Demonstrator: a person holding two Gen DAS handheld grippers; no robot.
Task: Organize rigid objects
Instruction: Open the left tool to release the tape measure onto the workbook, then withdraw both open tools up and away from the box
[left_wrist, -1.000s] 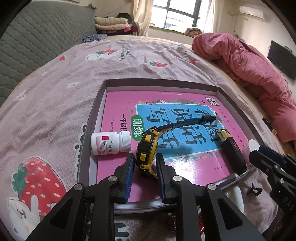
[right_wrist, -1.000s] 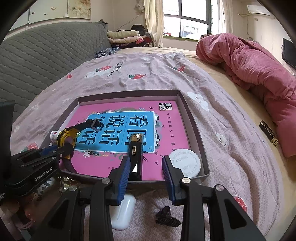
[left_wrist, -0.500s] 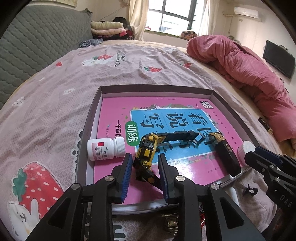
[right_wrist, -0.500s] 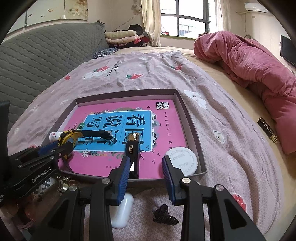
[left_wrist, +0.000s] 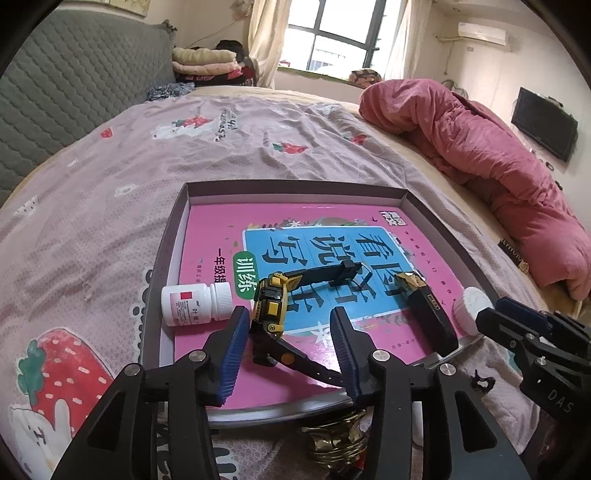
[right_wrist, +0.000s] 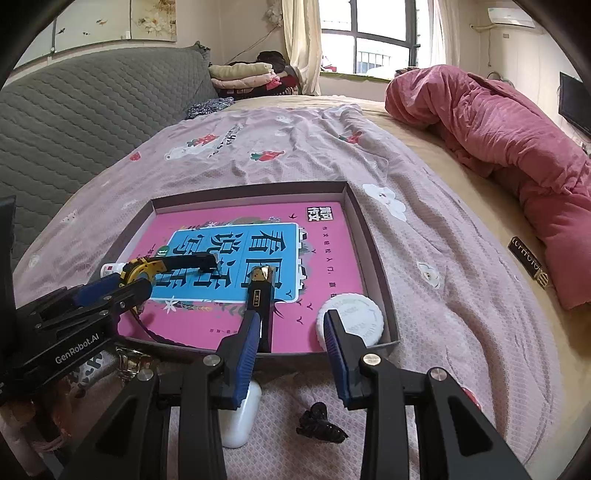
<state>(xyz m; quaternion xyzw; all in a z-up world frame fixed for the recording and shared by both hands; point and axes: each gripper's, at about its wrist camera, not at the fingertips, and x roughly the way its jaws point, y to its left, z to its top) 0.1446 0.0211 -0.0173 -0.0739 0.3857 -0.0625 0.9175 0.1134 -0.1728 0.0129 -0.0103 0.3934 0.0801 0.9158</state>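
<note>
From the left wrist, the left gripper (left_wrist: 286, 345) stands wide apart around the yellow watch (left_wrist: 269, 308), which lies on the pink book (left_wrist: 295, 240) in the tray (left_wrist: 166, 258), near its front left corner; its strap runs from front right up toward the tray's middle, so the watch sits just ahead of this claw, nearer it than the right one. A second ago those jaws were narrow on the watch; now they have let go and it lies flat. A white bottle (left_wrist: 195, 304) rests just left. From the right wrist, the right gripper (right_wrist: 290, 334) is open and empty at the tray's front edge, the black lighter (right_wrist: 260, 295) just ahead by its left finger, the white lid (right_wrist: 351, 317) in the front right corner, both unmoved.
</note>
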